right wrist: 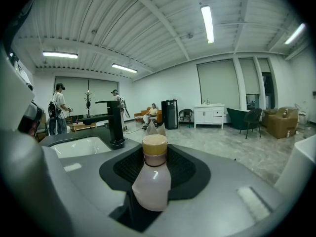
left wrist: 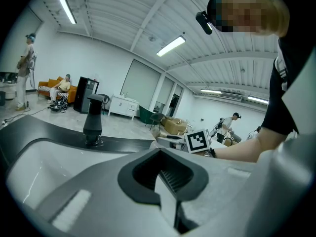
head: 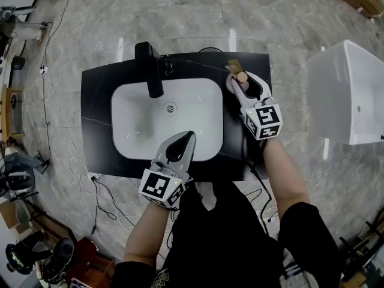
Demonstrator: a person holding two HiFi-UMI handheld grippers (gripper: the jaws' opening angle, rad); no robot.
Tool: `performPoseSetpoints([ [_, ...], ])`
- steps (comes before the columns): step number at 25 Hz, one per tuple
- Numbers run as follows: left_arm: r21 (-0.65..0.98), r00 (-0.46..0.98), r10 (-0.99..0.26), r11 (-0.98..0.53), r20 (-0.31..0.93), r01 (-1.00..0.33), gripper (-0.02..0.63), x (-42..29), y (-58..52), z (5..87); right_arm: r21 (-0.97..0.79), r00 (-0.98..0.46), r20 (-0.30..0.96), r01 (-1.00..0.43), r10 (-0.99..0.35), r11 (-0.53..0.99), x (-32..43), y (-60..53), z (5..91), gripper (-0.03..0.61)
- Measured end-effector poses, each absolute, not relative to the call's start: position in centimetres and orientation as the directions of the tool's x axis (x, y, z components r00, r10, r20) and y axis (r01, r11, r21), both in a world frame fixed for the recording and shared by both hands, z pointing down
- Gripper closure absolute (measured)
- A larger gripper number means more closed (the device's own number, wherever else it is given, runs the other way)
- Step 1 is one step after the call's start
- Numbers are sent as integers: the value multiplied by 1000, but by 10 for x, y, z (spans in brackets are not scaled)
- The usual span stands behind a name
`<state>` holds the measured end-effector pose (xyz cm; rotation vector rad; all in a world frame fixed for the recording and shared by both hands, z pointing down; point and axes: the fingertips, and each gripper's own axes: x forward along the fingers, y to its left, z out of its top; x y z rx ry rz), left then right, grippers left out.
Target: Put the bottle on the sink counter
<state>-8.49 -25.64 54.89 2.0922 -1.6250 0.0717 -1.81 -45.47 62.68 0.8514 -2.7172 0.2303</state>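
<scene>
Bottle (right wrist: 151, 181): pale pink body, tan cap. Clamped in right gripper (head: 239, 81) jaws, over back-right corner of black sink counter (head: 96, 131), right of white basin (head: 138, 125). Can't tell if it touches counter. Left gripper (head: 189, 137): jaws together, nothing held, above basin front edge. Black faucet (head: 150, 71) behind basin. Grey marble floor (head: 270, 17).

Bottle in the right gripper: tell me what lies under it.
The black sink counter, right of the basin, lies below the bottle. The right gripper covers its base, so contact cannot be seen.

Head view looks steeply down; 2 gripper views sit low — sharing the faucet (head: 150, 68).
</scene>
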Motion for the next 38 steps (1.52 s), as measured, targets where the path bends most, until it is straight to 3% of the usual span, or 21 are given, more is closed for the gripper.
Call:
performPoseSetpoints([
  [6,337,281,-903,-167,324,-926,614,-86,-247,546,-116,-785,316,-589,-532,800,-13,-451,628,361],
  [10,334,278,-908,-168,313,-927,614,-91,-236,539,-133,-757,333,-628,-562,767,5,-442,628,368],
  [12,333,282,-909,-175,306,-927,614,-94,-230,536,-139,-741,331,-651,-585,746,14,-435,624,398],
  [15,341,300,-910,-196,287,-919,614,-96,-218,529,-149,-708,327,-692,-626,706,29,-418,610,533],
  [16,344,309,-910,-206,277,-916,614,-96,-213,526,-154,-700,326,-702,-635,695,33,-410,603,551],
  [24,341,372,-898,-283,235,-897,614,-106,-163,494,-240,-655,267,-756,-707,609,47,-335,528,551],
  [38,331,384,-901,-306,203,-892,614,-151,-53,446,-199,-676,219,-737,-704,646,11,-161,445,551],
])
